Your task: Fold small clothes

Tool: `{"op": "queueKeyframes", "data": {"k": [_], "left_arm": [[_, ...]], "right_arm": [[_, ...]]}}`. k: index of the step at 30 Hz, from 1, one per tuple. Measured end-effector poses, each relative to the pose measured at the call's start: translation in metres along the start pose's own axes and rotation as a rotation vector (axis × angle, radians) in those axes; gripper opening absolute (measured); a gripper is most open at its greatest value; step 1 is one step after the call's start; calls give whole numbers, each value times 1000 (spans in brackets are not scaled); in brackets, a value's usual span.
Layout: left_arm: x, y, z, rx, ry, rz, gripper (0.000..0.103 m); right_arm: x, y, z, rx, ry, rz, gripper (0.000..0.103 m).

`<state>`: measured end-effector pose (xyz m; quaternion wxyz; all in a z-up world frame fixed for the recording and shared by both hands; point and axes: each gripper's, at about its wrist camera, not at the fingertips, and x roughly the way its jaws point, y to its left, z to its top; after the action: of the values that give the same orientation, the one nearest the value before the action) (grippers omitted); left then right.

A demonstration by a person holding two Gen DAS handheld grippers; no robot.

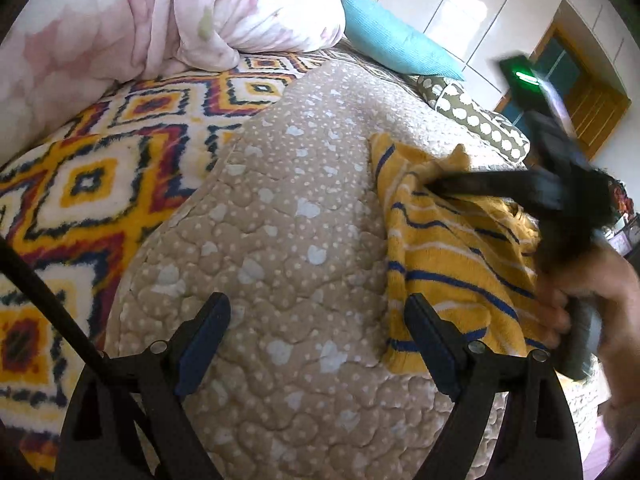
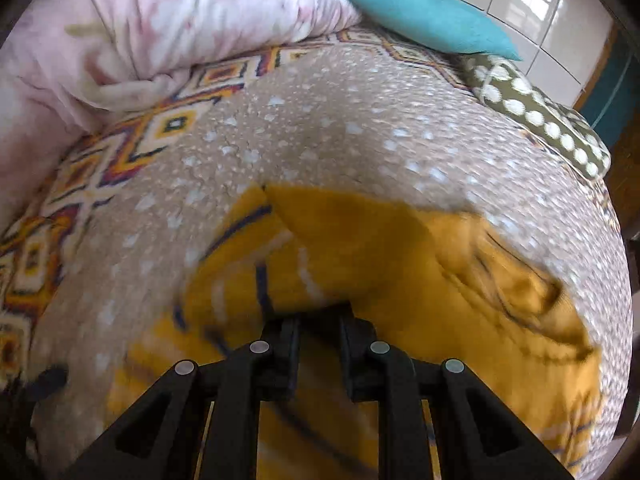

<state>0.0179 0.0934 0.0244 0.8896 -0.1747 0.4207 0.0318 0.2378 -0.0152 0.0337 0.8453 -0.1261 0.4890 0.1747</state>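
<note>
A small yellow garment with blue and white stripes (image 1: 452,256) lies on the beige quilted pad (image 1: 288,208). My left gripper (image 1: 316,340) is open and empty just above the pad, its right finger at the garment's left edge. My right gripper (image 1: 436,188) shows there blurred, its fingers pinching a fold of the garment. In the right wrist view the right gripper (image 2: 319,320) is shut on the yellow garment (image 2: 360,248), with the cloth bunched up in front of it on the pad (image 2: 320,128).
A patterned fleece blanket (image 1: 100,168) lies under the pad. A pink floral duvet (image 1: 160,16) is heaped at the back left. A turquoise cushion (image 1: 396,40) and a green spotted pillow (image 1: 480,120) lie at the back right. Wardrobe doors stand behind.
</note>
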Motion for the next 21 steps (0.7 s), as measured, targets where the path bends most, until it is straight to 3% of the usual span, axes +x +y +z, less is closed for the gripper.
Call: {"op": "queueKeyframes", "data": {"k": [3,6,8,10,12,14,19,21], "left_arm": [[4,2,0,3,1,-14,92],[6,0,1,17,0,-15,95],[6,0,0,18,-1,-17,95],[6,0,0,18,-2,-17,95],[6,-1,-1,24,-3,-11,95],[6,-4,-2,36,-3,7,95],[1,-13,-4,67,-14,58,95],[-7,-14,-5,67,-38,71,95]], "right_arm": [[22,14,28,17,-11,-15,15],[35,28,43,-47,22,-76,11],[16,24,45,-48,-3,-46,11],[-15,9,37,3,-65,7,20],[-50,-13,20,59,-123,42,31],[-82,-42,-15,99,-152,78,35],[-108,-122,-109,216,-134,61,36],[-106,-168,-150,318,-100,46,36]]}}
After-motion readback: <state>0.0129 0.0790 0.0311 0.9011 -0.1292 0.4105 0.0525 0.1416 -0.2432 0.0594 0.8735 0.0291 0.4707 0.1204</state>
